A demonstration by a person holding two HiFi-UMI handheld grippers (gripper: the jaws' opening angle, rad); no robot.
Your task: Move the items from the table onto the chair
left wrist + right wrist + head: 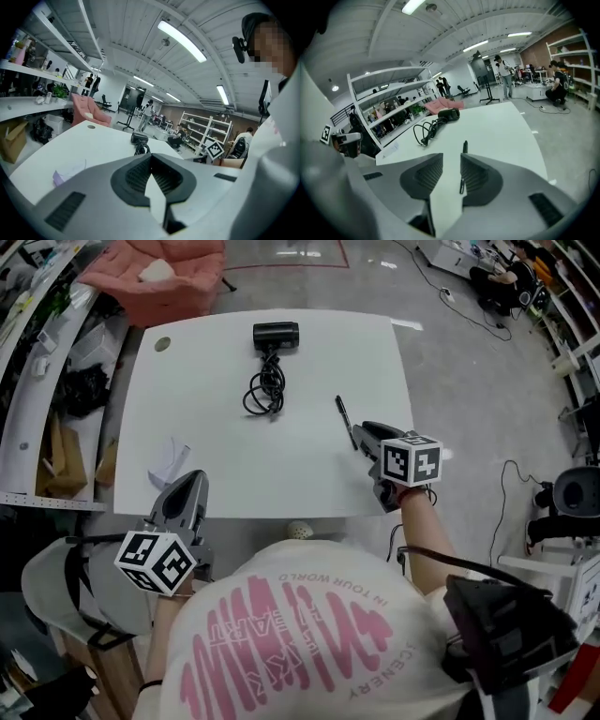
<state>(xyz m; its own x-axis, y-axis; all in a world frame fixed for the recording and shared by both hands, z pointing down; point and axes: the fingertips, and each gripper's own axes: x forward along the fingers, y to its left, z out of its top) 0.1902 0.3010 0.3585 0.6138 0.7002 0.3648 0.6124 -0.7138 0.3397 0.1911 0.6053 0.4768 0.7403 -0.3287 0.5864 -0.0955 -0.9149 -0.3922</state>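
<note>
Items on the white tabletop (216, 362) numbered three: one boxy black device (276, 335) trailing a coiled cable (265, 390) at 12 o'clock, one slim black pen (345, 422) at 3 o'clock, and one crumpled white paper (169, 461) at 8 o'clock. Two tools worked the near edge. The left tool (194, 478) hung at 7 o'clock just beside the paper, its ribbed dark pads (136, 174) meeting at the tips with nothing between them. The right tool (363, 429) sat at 4 o'clock, jaws slightly apart and clamping nothing. Only the right gripper view showed the pen (463, 164) lying in that gap, close by the right-hand pad. Only the head view showed a grey chair (66, 587) off the tabletop at 7 o'clock. A soft pink armchair (159, 277) stood beyond at 11 o'clock.
</note>
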